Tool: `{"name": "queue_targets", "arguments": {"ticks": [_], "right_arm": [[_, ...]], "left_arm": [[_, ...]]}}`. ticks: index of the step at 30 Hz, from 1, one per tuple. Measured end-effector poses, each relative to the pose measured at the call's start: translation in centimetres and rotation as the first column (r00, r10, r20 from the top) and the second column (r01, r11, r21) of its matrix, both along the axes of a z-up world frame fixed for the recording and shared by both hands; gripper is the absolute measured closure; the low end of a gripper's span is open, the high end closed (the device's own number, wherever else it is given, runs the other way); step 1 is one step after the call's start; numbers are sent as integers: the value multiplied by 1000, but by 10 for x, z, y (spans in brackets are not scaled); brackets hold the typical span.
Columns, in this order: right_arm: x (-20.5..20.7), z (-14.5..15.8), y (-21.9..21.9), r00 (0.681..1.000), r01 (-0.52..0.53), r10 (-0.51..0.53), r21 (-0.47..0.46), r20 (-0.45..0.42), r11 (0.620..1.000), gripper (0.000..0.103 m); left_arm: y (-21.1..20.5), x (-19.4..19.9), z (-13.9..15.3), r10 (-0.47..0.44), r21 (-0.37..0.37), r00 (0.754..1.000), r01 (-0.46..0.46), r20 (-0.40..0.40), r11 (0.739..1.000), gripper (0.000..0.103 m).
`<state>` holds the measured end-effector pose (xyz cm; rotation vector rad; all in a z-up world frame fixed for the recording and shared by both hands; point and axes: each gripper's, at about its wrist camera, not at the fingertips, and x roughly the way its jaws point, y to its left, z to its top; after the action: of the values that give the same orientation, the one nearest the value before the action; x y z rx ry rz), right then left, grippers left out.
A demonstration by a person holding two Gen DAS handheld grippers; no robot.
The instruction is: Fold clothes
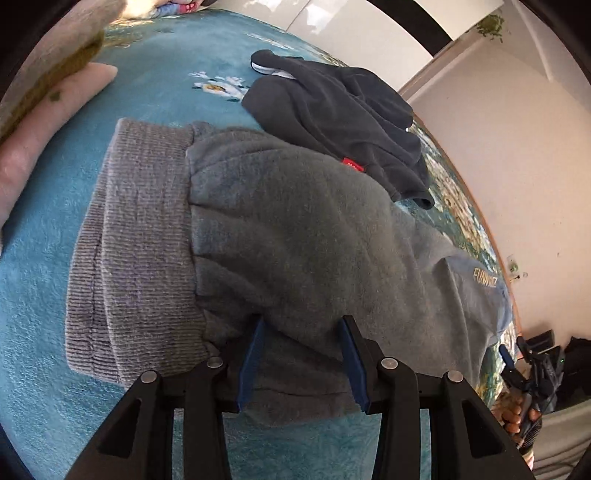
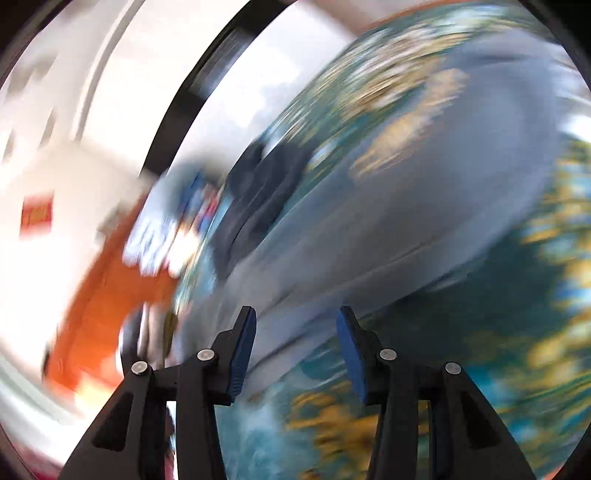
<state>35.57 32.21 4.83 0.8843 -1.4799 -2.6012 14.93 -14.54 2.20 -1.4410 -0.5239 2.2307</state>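
A grey fleece sweatshirt (image 1: 295, 236) with a ribbed hem (image 1: 136, 243) lies on a teal floral blanket (image 1: 40, 295). My left gripper (image 1: 303, 325) is open, its blue pads straddling the near edge of the sweatshirt, with fabric between them. A dark navy garment (image 1: 340, 114) lies crumpled beyond the sweatshirt. The right wrist view is heavily motion-blurred. My right gripper (image 2: 297, 317) is open and empty above the blanket (image 2: 480, 350), near the blue-grey sweatshirt (image 2: 424, 206). The right gripper and its hand also show in the left wrist view (image 1: 532, 373).
A pink pillow (image 1: 40, 136) lies at the left. The bed's right edge meets a white wall (image 1: 517, 155). A white wardrobe (image 1: 332, 26) stands behind. In the right view an orange blur (image 2: 107, 306) and the dark garment (image 2: 258, 192) show at left.
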Motion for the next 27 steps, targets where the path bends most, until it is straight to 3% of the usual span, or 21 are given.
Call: {"name": "queue_targets", "arguments": {"ticks": [4,9,15,17,19,23,27], "right_arm": [[31,-21,94,962,271,-272,-113,4,956,56],[28,-35,160,914,400,-405,-170,5,900,56],[0,-29,181,916,393,-400,-162,-14,905,58],[-3,-21,181,917,396,-398,-110,1,912,85],[-9,-11,175,925,381,-381,-46,14,923,94],[-21,9,163,938,335,-341,100,57,937,94],[-33,32,166,944,305,-320,160,80,939,95]], "left_arm": [[-4,-3,2,28,28,1000,-29,6,999,58],[8,-7,4,66,-31,998,-65,14,997,55],[33,-16,15,30,-161,1000,-29,1,987,48],[35,-17,19,26,-174,1000,-26,-7,984,48],[36,-18,20,28,-180,1000,-29,-8,983,48],[39,-18,24,22,-202,1000,-24,-17,979,48],[40,-14,32,21,-200,999,-28,-33,979,48]]}}
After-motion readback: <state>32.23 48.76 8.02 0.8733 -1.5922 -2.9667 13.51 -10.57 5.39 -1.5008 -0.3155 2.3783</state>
